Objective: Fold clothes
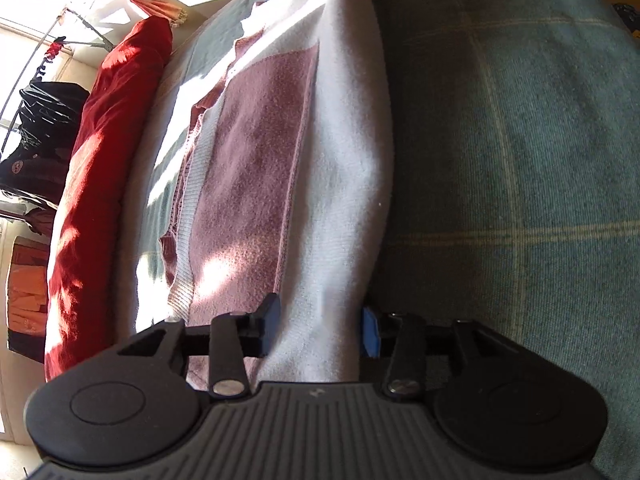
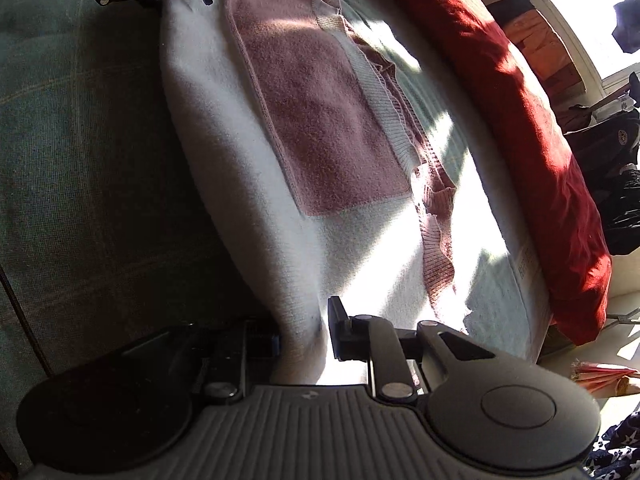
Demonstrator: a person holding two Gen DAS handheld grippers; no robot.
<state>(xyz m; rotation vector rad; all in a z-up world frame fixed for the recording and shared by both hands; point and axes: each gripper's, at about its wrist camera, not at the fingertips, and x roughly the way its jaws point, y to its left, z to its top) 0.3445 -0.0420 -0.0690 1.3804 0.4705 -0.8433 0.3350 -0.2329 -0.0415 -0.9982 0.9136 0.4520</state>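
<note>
- My left gripper has its jaws clamped on a raised fold of the sweater, the white knit pinched between the two pads at the near edge of the left wrist view.
- My right gripper does the same at the other end: white fabric fills the gap between its jaws, which are closed on it.
- Each gripper shows at the far end of the other's view, so the two hold opposite ends of one long fold.
- The sweater lies on a green plaid bed cover. It is white with a large pink panel and ribbed edging on its outer side.
- In the left wrist view the held ridge runs from near to far, with the pink panel flat on its left and bare cover on its right.
- In the right wrist view the panel lies right of the ridge; a crumpled pink ribbed edge sits beyond it, possibly a sleeve or hem, though glare washes out that part.
- A red blanket runs along the far side of the bed, well apart from the sweater.
- Strong sunlight falls in patches across the sweater and cover.
</note>
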